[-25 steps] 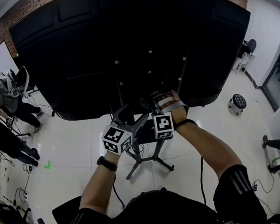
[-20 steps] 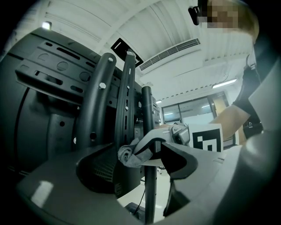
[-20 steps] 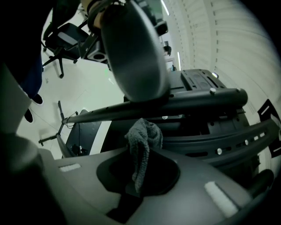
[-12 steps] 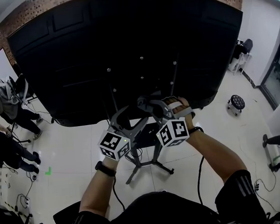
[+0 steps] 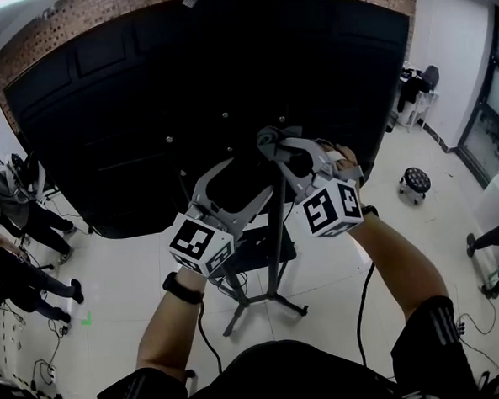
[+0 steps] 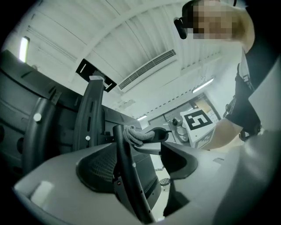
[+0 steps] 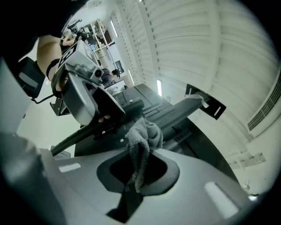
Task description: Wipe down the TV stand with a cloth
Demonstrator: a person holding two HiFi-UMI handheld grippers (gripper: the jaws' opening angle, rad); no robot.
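Observation:
The black TV stand pole (image 5: 276, 226) rises from its splayed legs (image 5: 268, 301) to the back of the big black TV (image 5: 184, 89). My right gripper (image 5: 273, 144) is shut on a bunched grey cloth (image 5: 267, 136) and holds it against the top of the pole, just under the TV's back. In the right gripper view the cloth (image 7: 142, 139) hangs down between the jaws. My left gripper (image 5: 232, 183) is open just left of the pole, slightly lower. In the left gripper view the pole (image 6: 128, 176) crosses its jaws, with the cloth (image 6: 135, 134) at the pole's top.
A small black shelf (image 5: 263, 248) sits on the pole low down. People stand at the far left (image 5: 13, 188), and another person's legs show at the right edge (image 5: 492, 243). A round stool (image 5: 417, 180) stands on the white tiled floor. Cables trail near the stand's legs.
Both grippers have risen along the pole towards the TV's back, the right one carrying the cloth. The head view has tilted upward.

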